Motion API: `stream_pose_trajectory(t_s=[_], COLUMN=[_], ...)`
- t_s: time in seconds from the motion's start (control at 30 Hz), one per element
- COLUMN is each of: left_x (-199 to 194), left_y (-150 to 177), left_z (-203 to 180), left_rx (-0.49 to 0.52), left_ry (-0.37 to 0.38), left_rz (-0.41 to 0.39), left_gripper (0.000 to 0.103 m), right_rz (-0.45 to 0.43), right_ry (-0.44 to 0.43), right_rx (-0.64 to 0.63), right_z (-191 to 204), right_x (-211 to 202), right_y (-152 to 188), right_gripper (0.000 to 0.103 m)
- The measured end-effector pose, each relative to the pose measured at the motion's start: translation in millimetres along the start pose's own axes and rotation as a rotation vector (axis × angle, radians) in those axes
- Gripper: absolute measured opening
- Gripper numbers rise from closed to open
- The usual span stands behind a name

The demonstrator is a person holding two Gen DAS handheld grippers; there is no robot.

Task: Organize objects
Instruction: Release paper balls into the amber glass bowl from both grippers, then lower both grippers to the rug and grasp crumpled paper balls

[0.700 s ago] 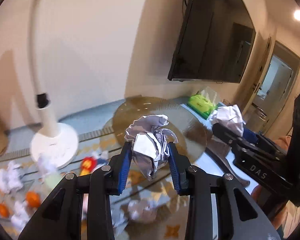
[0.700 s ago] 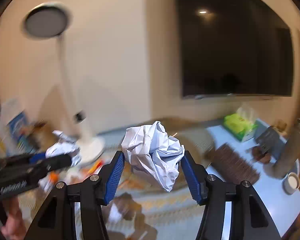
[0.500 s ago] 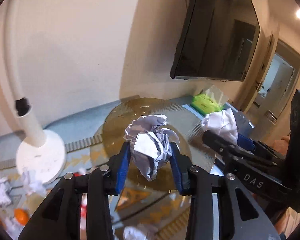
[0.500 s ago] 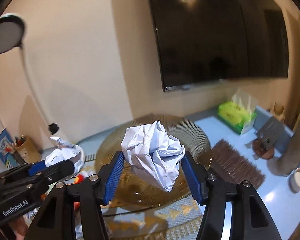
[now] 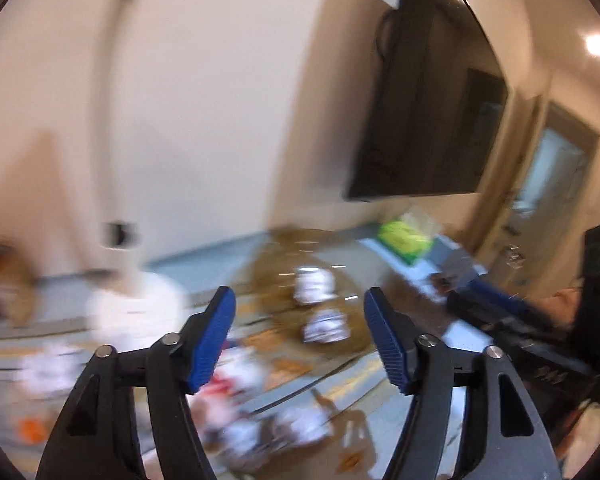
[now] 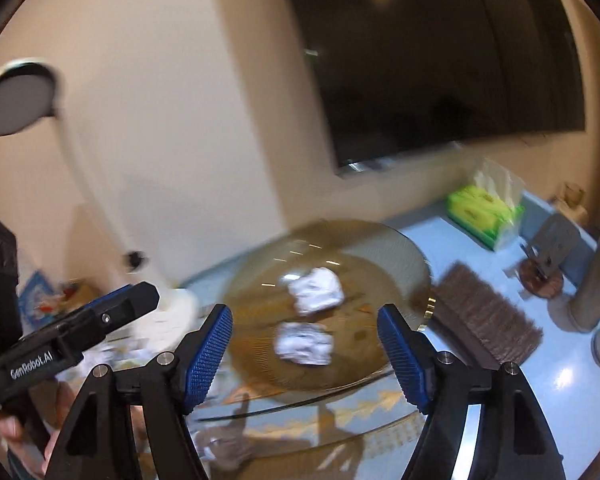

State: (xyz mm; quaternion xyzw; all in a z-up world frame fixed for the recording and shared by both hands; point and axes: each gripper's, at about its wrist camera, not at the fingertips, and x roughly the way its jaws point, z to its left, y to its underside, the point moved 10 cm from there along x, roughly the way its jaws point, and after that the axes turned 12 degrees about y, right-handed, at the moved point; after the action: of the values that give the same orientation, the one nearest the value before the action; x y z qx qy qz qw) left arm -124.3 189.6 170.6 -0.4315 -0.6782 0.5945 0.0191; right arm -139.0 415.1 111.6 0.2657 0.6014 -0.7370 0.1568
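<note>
Two crumpled paper balls [image 6: 314, 290] lie in the amber glass bowl [image 6: 404, 256] mid-frame; both tools, left [image 5: 296, 320] and right [image 6: 304, 336], gape released; floor litter [image 5: 44, 364] at lower left remains.

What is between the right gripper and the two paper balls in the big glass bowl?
Nothing visible. The right hand-held gripper is open and empty, with both crumpled paper balls lying in the amber glass bowl straight ahead between its fingers. The brush lies off to the right, the left hand-held gripper off to the left.
</note>
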Motion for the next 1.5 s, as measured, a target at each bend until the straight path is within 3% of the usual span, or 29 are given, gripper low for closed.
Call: stream_pose_trajectory(t_s=[0.07,0.13,0.17,0.27,0.4,0.5,0.6,0.73,0.83,0.93,0.97,1.07,1.1,1.2,1.27,1.43,1.5], left_x=[-52.7,-97.8,-121.0,-177.7,-202.5,-189.8,-160.2,-126.7,-129.6,-122.8,-119.6,-101.8,-97.4,-86.6,-75.4,-58.4,-53.5], left_y=[4.6,11.2,16.8,50.4,113.7,169.9,207.2,230.2,224.7,230.7,233.2,245.2,240.0,221.3,221.8,219.7,218.0], left_z=[14.3,29.6,39.9,80.6,145.0,199.6,223.9,239.0,238.1,238.4,237.9,233.4,231.6,234.4,244.8,243.2,237.6], left_rx=[-0.013,-0.047,-0.066,-0.134,-0.215,-0.284,-0.352,-0.39,-0.369,-0.397,-0.399,-0.37,-0.344,-0.311,-0.322,-0.335,-0.3], left_ry=[-0.077,-0.102,-0.115,-0.181,-0.338,-0.406,-0.3,-0.338,-0.327,-0.313,-0.321,-0.352,-0.349,-0.289,-0.29,-0.222,-0.23], left_rz=[-0.023,-0.073,-0.105,-0.185,-0.226,-0.219,-0.173,-0.061,-0.101,-0.066,-0.039,0.174,0.198,0.16,0.179,0.168,0.179], left_gripper=[0.084,0.096,0.103,0.103,0.103,0.102,0.102,0.101,0.101,0.101,0.101,0.101,0.101,0.101,0.1,0.088,0.075], right_rz=[-0.045,-0.082,-0.098,-0.137,-0.108,-0.064,0.011,0.037,0.046,0.082,0.092,0.111,0.135,0.302,0.359,0.359,0.382], right_ry=[-0.044,-0.123,-0.165,-0.248,-0.326,-0.345,-0.347,-0.31,-0.295,-0.283,-0.273,-0.273,-0.273,-0.322,-0.343,-0.28,-0.298], right_rx=[-0.041,-0.071,-0.079,-0.106,-0.167,-0.231,-0.303,-0.365,-0.38,-0.383,-0.384,-0.385,-0.378,-0.33,-0.293,-0.294,-0.265], right_z=[27.3,56.6,70.1,102.2,146.5,181.2,213.1,236.2,235.5,236.5,235.8,236.6,236.4,245.4,251.5,264.9,269.0], right_x=[-35.9,-71.9,-87.1,-120.7,-122.6,-102.1,-66.2,-38.3,-33.9,-21.6,-18.2,-13.8,-11.2,-0.8,3.1,20.4,27.5], right_y=[-3.1,-3.5,-2.5,11.4,56.9,114.4,172.7,216.8,220.0,226.2,225.3,226.4,226.5,232.5,231.4,225.6,228.1], right_gripper=[0.076,0.094,0.096,0.097,0.097,0.097,0.097,0.097,0.097,0.097,0.097,0.097,0.097,0.097,0.097,0.097,0.097])
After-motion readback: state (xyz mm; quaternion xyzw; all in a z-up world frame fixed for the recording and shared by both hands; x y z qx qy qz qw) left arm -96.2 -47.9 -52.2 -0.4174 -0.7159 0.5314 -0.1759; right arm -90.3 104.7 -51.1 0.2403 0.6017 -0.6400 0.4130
